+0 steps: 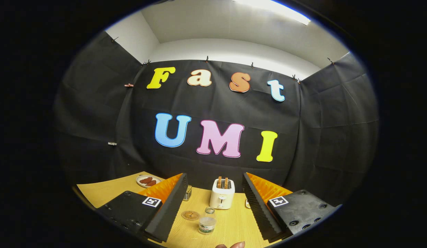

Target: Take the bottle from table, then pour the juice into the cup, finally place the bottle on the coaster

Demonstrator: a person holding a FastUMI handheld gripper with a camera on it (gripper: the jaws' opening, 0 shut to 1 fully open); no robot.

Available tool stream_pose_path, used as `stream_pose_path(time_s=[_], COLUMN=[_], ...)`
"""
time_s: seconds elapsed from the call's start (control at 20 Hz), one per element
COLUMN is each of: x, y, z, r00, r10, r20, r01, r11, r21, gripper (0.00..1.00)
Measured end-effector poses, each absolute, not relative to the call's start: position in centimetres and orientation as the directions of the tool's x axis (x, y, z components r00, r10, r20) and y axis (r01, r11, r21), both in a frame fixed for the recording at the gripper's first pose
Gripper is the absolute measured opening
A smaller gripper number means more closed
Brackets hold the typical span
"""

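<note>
A small clear bottle [207,221] with a green label stands upright on the wooden table [230,224], without a cap that I can see. It is between my two fingers and a little ahead of them. My gripper [213,187] is open wide and touches nothing. A round brown coaster [190,215] lies flat just left of the bottle, close to the left finger. A small glass-like cup [187,193] peeks out behind the left finger, partly hidden.
A white toaster [222,194] with two slices in it stands beyond the bottle, near the black cloth wall. A plate [148,181] with brown food sits far left. A small white object [247,204] shows by the right finger. A person's fingertips [230,245] show nearest me.
</note>
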State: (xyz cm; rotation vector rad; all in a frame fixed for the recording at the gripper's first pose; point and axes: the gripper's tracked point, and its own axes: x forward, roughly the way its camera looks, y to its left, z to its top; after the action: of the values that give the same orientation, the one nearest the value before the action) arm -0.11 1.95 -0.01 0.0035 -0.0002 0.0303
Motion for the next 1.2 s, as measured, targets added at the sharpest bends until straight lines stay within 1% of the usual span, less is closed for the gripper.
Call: stream_pose_path(time_s=[0.25,0.5,0.6,0.75,0.95,1.2], x=[-0.3,-0.1,0.2,0.9,2.8,5.2], y=[2.4,3.2,3.6,3.9,2.8,3.1], z=[-0.5,-3.6,-5.8,-11.0,-17.2,-24.5], r00=[0.999,0.997,0.996,0.993,0.994,0.992], r10=[0.041,0.070,0.084,0.100,0.065,0.053], r20=[0.000,-0.012,-0.021,-0.057,-0.082,-0.113], r01=[-0.041,-0.070,-0.084,-0.099,-0.064,-0.048], r11=[0.999,0.998,0.996,0.995,0.998,0.998], r21=[0.009,-0.004,0.005,0.010,0.012,0.042], gripper=[0.97,0.97,0.97,0.97,0.97,0.97])
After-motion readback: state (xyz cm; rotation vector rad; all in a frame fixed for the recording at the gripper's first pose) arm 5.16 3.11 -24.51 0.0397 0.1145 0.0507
